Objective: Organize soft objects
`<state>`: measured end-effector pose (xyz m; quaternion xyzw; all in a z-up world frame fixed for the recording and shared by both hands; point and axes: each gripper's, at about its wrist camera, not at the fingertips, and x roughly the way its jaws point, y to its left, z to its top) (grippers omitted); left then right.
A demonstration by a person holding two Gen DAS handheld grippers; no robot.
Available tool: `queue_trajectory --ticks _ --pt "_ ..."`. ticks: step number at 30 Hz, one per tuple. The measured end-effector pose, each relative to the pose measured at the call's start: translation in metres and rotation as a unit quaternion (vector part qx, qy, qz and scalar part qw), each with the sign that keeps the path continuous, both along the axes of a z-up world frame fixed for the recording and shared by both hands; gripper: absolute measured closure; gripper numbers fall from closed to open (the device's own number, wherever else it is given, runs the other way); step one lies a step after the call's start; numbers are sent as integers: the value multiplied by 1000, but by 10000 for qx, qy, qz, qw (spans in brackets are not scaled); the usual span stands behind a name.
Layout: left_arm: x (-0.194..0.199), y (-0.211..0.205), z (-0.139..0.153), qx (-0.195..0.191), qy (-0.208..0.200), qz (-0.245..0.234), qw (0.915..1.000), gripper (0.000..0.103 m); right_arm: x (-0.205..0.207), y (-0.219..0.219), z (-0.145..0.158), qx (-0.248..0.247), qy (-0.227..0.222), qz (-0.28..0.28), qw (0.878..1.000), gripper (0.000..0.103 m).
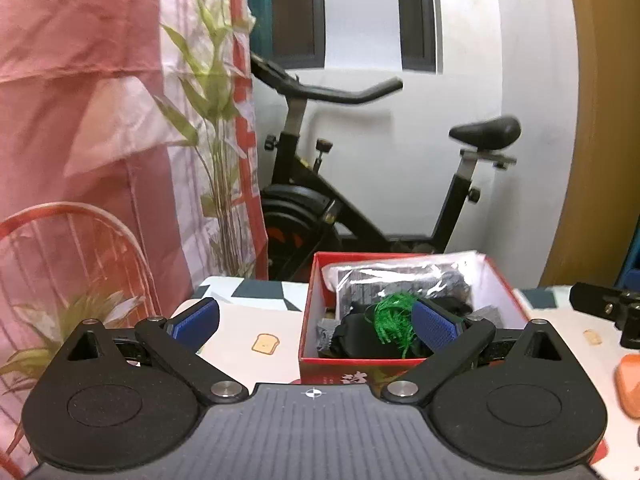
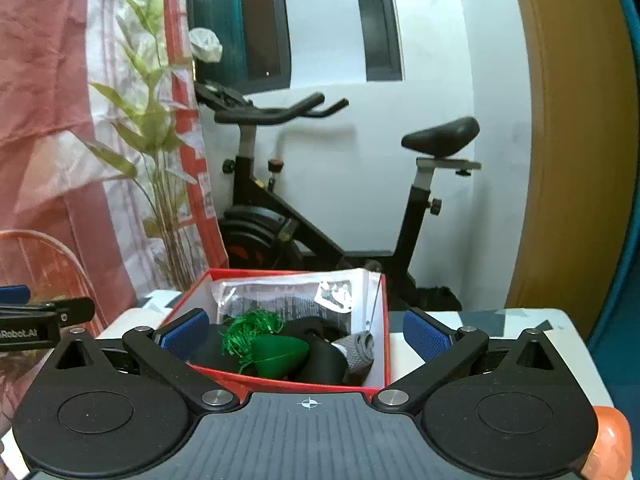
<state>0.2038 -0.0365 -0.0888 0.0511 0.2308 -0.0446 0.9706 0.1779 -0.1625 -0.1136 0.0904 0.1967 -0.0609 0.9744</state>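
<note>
A red box [image 1: 310,312] [image 2: 385,344] stands on the table and holds soft items: a green tasselled piece [image 1: 394,316] [image 2: 264,344], black fabric [image 1: 356,338] [image 2: 320,356], a grey sock [image 2: 360,348] and a clear plastic packet [image 1: 400,276] [image 2: 288,296]. My left gripper [image 1: 316,324] is open and empty, just in front of the box. My right gripper [image 2: 306,334] is open and empty, its fingers either side of the box's near part. An orange object [image 1: 628,384] [image 2: 608,436] lies at the right.
The table [image 1: 256,320] [image 2: 500,320] has a patterned cloth. Behind it stand an exercise bike [image 1: 360,200] [image 2: 320,208], a pink curtain [image 1: 80,80] and a plant [image 2: 152,128]. The other gripper shows at the edge of each view [image 1: 608,308] [image 2: 36,316].
</note>
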Motion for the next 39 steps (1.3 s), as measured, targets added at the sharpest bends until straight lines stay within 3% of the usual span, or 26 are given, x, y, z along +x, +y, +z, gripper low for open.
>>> queue_trajectory --ticks 17,23,29,39 --pt "-133 29 52 -132 -559 -54 9983 0 -127 35 47 56 -614 -162 9980 0" --pt "-170 39 65 -53 -813 -1 9967 0 -167 54 64 -144 -781 -195 9967 0" --pt "-196 44 75 -23 -1015 133 9947 0 -196 70 74 -422 -889 -129 9951 0" --pt "-210 52 77 -116 -1076 268 9938 0 -206 72 76 -357 -932 -130 9949 0"
